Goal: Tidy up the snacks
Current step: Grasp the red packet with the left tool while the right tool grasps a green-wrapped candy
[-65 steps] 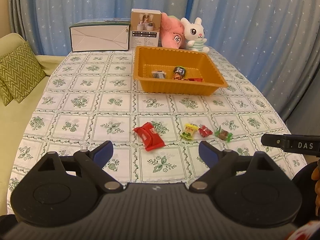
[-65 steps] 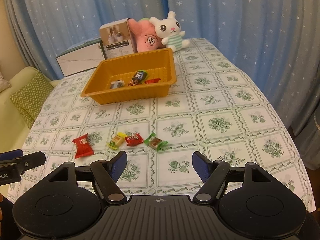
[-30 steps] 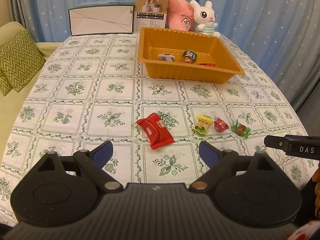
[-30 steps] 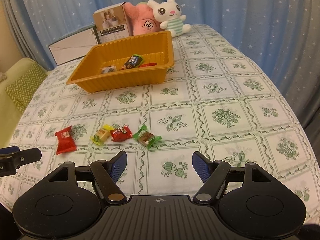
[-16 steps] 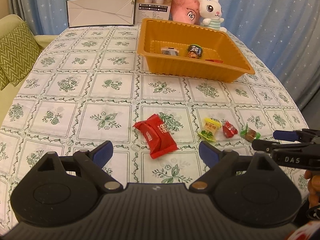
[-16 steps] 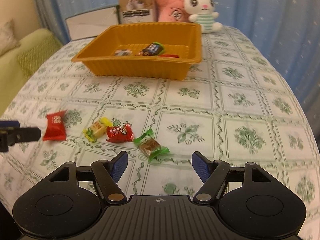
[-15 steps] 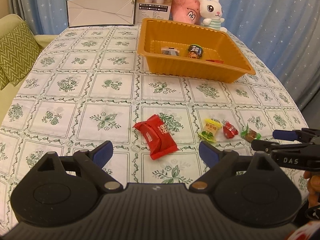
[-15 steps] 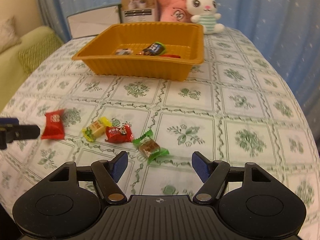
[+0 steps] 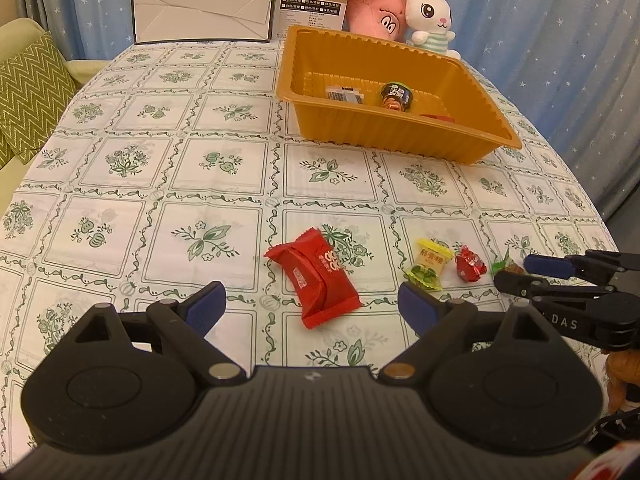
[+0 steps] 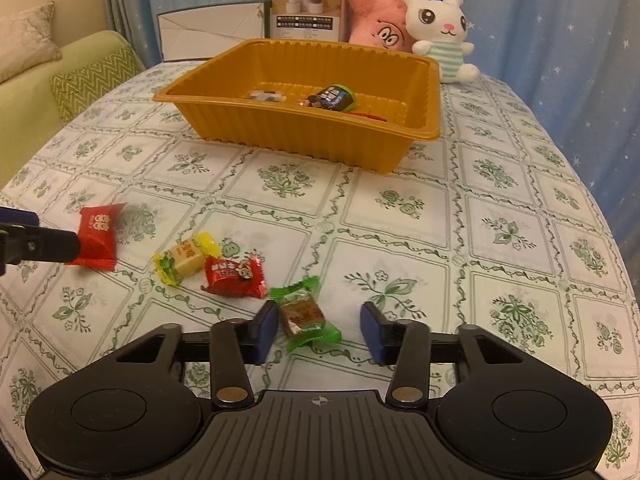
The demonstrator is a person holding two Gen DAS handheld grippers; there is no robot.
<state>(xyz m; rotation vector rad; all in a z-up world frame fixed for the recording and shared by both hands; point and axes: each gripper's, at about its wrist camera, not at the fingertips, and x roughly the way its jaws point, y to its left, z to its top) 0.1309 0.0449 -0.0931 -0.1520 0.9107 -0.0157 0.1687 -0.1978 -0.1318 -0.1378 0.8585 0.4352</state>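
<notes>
Star-dotted blue curtains back a table under a green-flowered cloth. At nine o'clock the left gripper hangs wide, released, over the big red packet. Centre: yellow candy, red candy. The right gripper is closing round the green candy, pads not yet pressing. Next, I judge: pinch, lift, carry to the orange tray at twelve o'clock.

We count four loose snacks in a rough row on the tablecloth, lower half of both views. Large red packet lies flat, leftmost, slightly skewed. Yellow candy with green twisted ends sits beside it; small red candy nearly touches that. Green-wrapped brown candy lies at lower centre of the right wrist view. Orange tray, upper centre, holds a few dark-wrapped snacks.
</notes>
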